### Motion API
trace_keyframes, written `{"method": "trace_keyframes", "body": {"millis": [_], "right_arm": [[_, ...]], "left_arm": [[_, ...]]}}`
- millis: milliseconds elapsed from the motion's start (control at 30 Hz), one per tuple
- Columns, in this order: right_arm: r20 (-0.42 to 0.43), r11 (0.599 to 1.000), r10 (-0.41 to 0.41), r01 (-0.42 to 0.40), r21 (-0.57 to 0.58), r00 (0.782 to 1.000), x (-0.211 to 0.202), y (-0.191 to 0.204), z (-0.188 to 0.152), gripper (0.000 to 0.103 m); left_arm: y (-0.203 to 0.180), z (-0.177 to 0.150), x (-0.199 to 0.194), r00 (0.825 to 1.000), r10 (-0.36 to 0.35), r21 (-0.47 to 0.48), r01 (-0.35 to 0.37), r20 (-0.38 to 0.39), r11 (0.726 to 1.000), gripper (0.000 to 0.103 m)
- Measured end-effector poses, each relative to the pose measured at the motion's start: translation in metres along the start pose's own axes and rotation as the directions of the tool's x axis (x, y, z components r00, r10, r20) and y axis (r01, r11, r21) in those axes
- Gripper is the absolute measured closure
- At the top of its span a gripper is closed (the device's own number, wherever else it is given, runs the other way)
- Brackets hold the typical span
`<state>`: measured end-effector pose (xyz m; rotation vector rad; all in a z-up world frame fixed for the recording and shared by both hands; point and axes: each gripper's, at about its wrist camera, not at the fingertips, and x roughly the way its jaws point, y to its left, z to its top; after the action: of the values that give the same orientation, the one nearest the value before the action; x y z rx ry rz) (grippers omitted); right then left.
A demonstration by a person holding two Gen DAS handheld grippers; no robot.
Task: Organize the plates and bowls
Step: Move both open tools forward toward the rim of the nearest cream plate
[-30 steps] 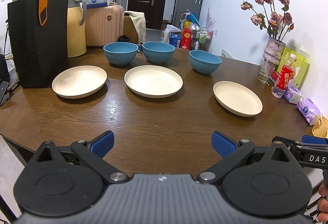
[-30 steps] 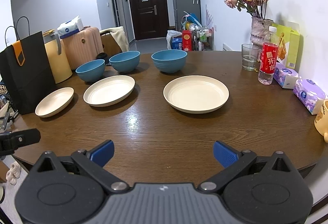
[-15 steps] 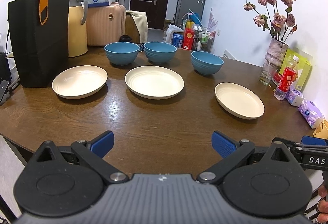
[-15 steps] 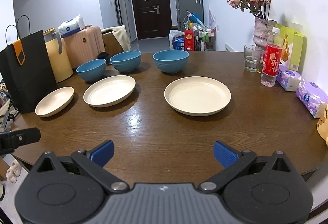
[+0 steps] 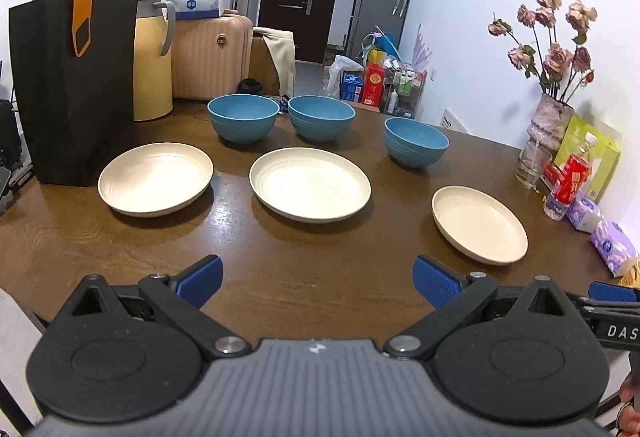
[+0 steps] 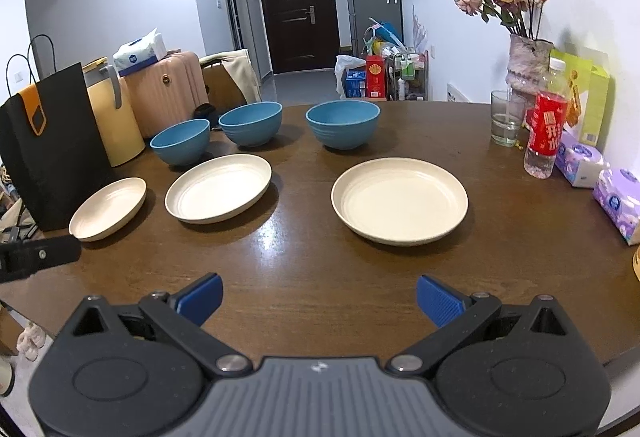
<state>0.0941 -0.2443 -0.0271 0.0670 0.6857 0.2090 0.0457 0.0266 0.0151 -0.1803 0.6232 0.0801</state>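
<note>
Both tools are hanging over the near edge of the counter (image 6: 304, 257), side by side, neither one touching anything. The left gripper (image 5: 316, 277) is holding its jaws wide apart with nothing between them, and the right gripper (image 6: 318, 297) is doing the same; I judge they are spread like that to be ready for a rim.

Just past them, three cream plates are lying flat in a loose row, well apart from each other: the left plate (image 5: 156, 179), the middle plate (image 5: 310, 189) and the right plate (image 6: 399, 200). Each is sitting empty, so stacking looks possible.

Behind each plate a blue bowl is standing upright: the left bowl (image 5: 243, 118), the middle bowl (image 5: 321, 117) close beside it, and the right bowl (image 6: 343, 124) further off. Nothing is being sorted yet.

Far left, a black paper bag (image 5: 76, 77) is standing; far right, a vase of dried flowers (image 6: 527, 65) and a bottle (image 6: 545, 133) are crowding the wall side.
</note>
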Motion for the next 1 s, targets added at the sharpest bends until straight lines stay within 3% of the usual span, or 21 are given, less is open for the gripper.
{"method": "trace_keyframes", "body": {"millis": [500, 800, 1000], "right_arm": [[-0.023, 1.000, 0.005, -0.006, -0.001, 1.000, 0.047, 0.048, 0.030, 0.000], [-0.052, 1.000, -0.010, 0.008, -0.027, 0.999, 0.088, 0.109, 0.049, 0.000], [-0.098, 0.999, 0.020, -0.024, -0.041, 0.995, 0.116, 0.153, 0.056, 0.000]], "left_arm": [[0.055, 0.033, 0.038, 1.000, 0.015, -0.019, -0.016, -0.019, 1.000, 0.000], [0.125, 0.060, 0.068, 0.998, 0.039, -0.079, -0.043, -0.042, 0.996, 0.000], [0.173, 0.073, 0.084, 0.995, 0.064, -0.108, -0.071, -0.071, 0.992, 0.000]]}}
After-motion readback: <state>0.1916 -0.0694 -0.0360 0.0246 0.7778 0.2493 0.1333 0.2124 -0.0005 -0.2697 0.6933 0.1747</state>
